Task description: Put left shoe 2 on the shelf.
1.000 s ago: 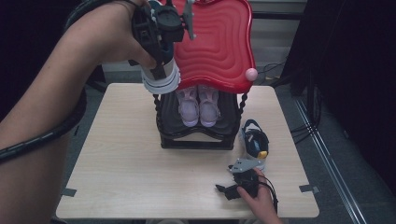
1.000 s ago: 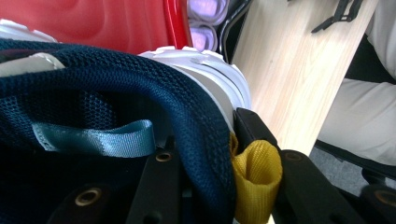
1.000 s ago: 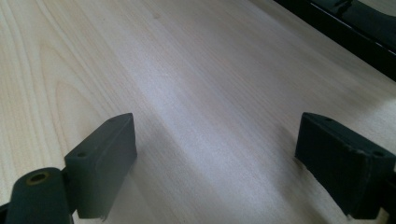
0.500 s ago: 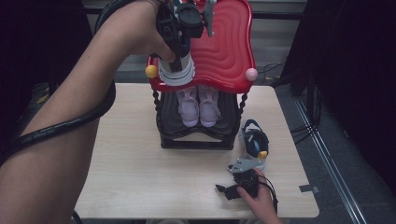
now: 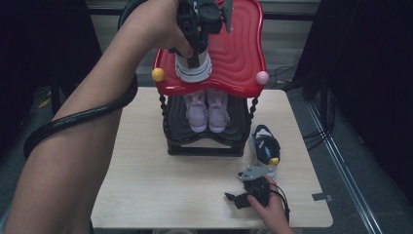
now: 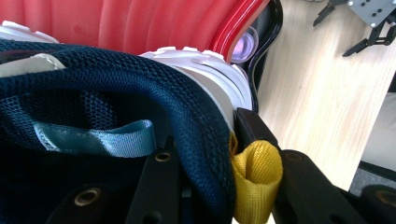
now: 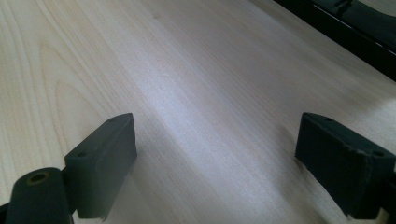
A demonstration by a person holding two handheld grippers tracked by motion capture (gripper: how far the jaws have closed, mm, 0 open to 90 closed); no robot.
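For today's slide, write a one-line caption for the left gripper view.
Left gripper clamps a navy mesh shoe by its heel collar above the red shelf.

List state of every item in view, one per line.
left claw: shut on navy sneaker's heel collar
navy sneaker: held above red top shelf
right claw: open, low over the table
pink sneakers: paired on lower shelf
second navy sneaker: on table beside rack

The left gripper (image 5: 195, 48) and hand hide most of the navy shoe (image 5: 193, 68) up top; only its white sole pokes out underneath.
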